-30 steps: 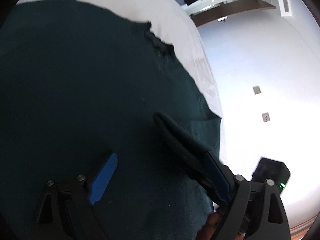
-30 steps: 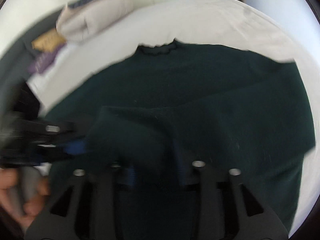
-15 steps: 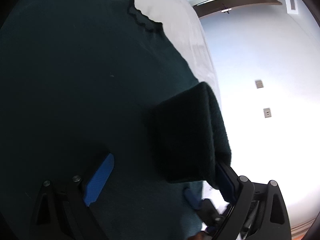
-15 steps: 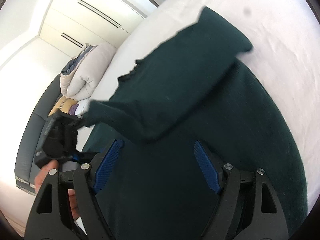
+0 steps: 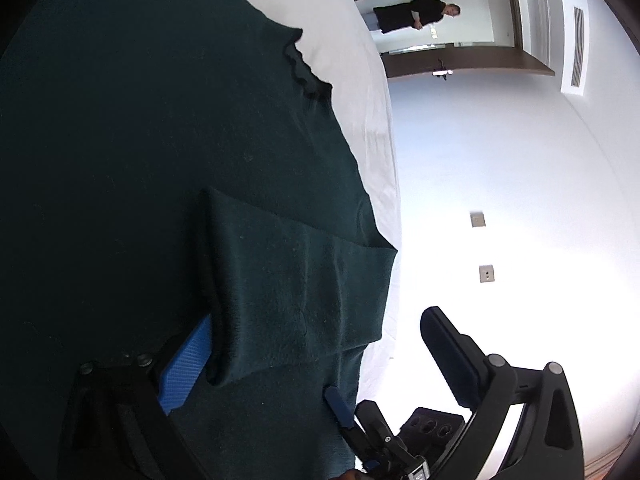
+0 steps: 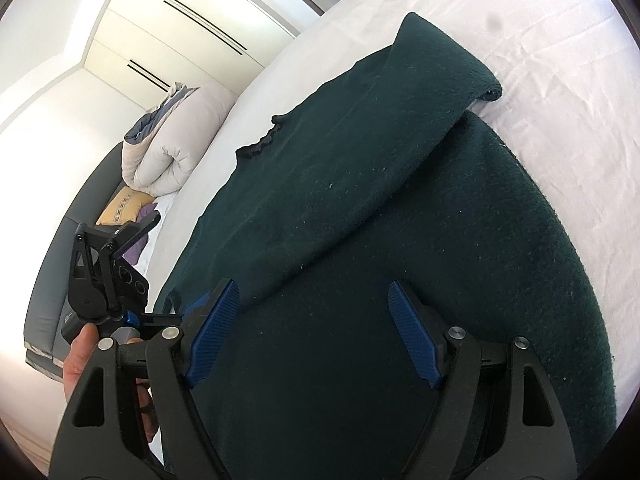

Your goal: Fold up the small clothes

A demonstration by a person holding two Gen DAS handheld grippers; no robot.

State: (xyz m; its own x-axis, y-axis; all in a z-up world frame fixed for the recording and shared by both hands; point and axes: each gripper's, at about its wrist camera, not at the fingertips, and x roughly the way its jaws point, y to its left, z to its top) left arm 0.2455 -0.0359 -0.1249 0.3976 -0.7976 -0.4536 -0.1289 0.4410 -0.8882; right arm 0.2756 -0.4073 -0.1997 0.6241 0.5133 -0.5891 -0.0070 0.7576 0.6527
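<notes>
We see a dark green sweater (image 6: pixel 400 240) spread flat on a white bed (image 6: pixel 560 80), with its frilled neckline (image 6: pixel 260 142) pointing toward the far side. One sleeve (image 6: pixel 380 140) already lies folded diagonally across the body, and in the left wrist view the sleeve on the other side (image 5: pixel 296 280) is doubled inward over the chest. We judge the sleeve folds to be about done, while folding the body into a compact bundle is left. The left claw (image 5: pixel 320 360) is spread wide and holds nothing; one blue pad (image 5: pixel 184 364) sits just beside the folded sleeve's edge, though we cannot tell if it touches. The right claw (image 6: pixel 312 332) hangs wide open above the lower body of the sweater, holding nothing. On the left claw's side the sweater reaches close to the bed's edge, so there is little spare sheet there. Bare sheet lies open beyond the sweater on the right claw's side and past the neckline. A rolled duvet (image 6: pixel 168 144) and coloured cushions (image 6: pixel 124 204) rest well apart, near the headboard.
</notes>
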